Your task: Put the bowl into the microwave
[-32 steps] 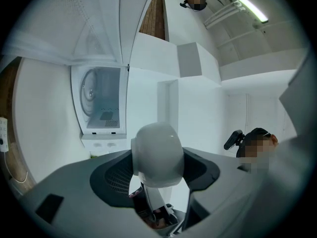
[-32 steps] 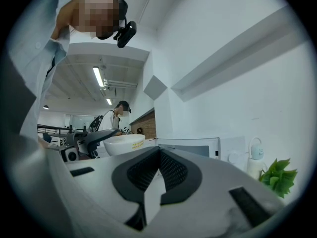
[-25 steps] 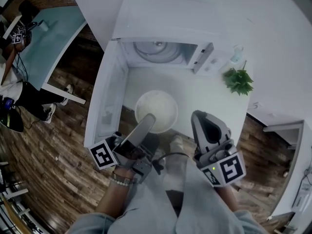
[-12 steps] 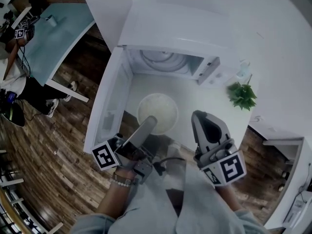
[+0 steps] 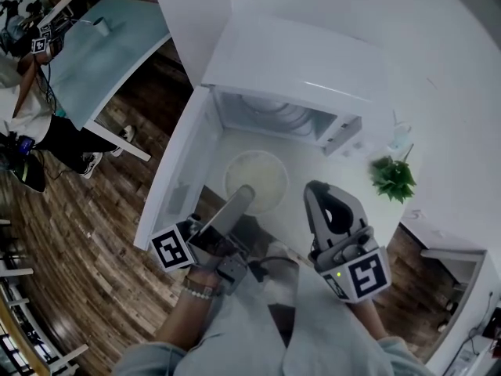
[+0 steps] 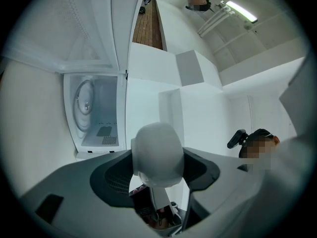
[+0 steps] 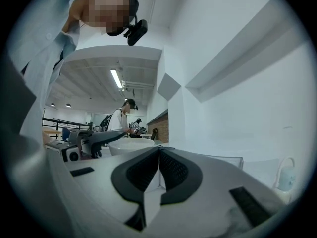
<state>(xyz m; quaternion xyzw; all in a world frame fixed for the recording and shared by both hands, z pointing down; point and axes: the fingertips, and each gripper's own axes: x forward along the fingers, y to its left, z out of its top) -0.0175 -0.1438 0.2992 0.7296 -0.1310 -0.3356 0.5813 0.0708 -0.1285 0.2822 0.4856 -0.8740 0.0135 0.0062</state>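
The white bowl [image 5: 258, 175] is in front of the open microwave [image 5: 297, 61], whose door [image 5: 176, 182] swings out to the left. My left gripper [image 5: 241, 194] is shut on the bowl's near rim; in the left gripper view the bowl [image 6: 158, 150] fills the space between the jaws, with the microwave cavity [image 6: 94, 110] and its glass turntable beyond. My right gripper [image 5: 315, 190] is shut and holds nothing, just right of the bowl. In the right gripper view its jaws meet at the middle [image 7: 159, 150], and the bowl [image 7: 130, 146] shows to the left.
A small green plant [image 5: 393, 177] and a glass bottle [image 5: 399, 135] stand on the white counter [image 5: 329, 186] right of the microwave. A teal table [image 5: 102, 49] with a person beside it is at the far left, over wooden floor.
Both grippers and the bowl have moved closer to the microwave's opening. The left gripper's hold on the bowl is unchanged, and the right gripper stays shut.
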